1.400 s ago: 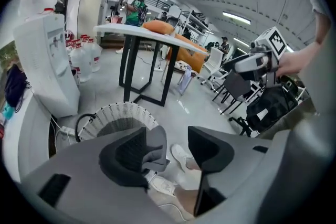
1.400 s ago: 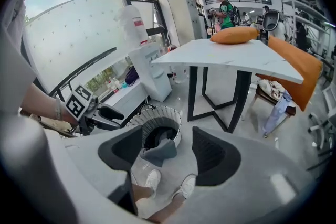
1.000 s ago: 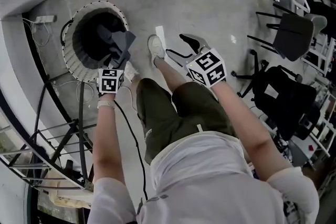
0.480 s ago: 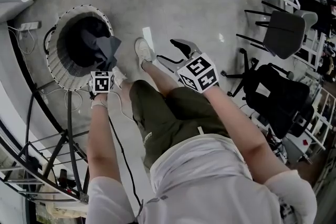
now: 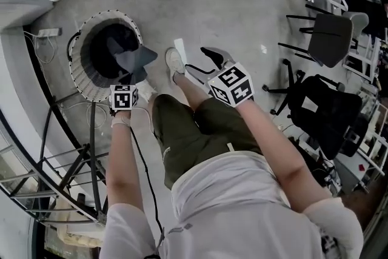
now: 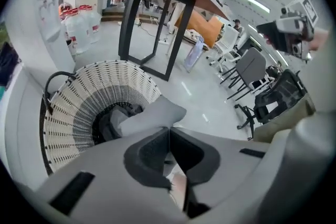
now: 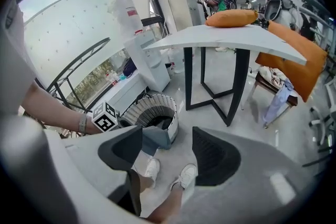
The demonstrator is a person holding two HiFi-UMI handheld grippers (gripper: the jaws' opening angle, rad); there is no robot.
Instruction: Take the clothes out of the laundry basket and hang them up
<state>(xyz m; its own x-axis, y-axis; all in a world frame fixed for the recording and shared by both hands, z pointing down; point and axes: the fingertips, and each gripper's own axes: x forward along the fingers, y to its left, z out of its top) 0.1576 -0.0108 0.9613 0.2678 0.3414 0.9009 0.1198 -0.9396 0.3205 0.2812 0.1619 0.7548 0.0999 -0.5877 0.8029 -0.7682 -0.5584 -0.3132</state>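
Left tool [image 5: 134, 74] is clamped on the grey garment [image 5: 136, 57], just ahead over the laundry basket [image 5: 79, 78], for lifting; right tool [image 5: 208, 60] is wide and empty, ready to assist.

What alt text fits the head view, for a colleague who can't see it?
Seen from above, a person's left gripper is shut on a grey garment at the rim of a white laundry basket on the floor. The right gripper is open and empty, held over the person's legs.
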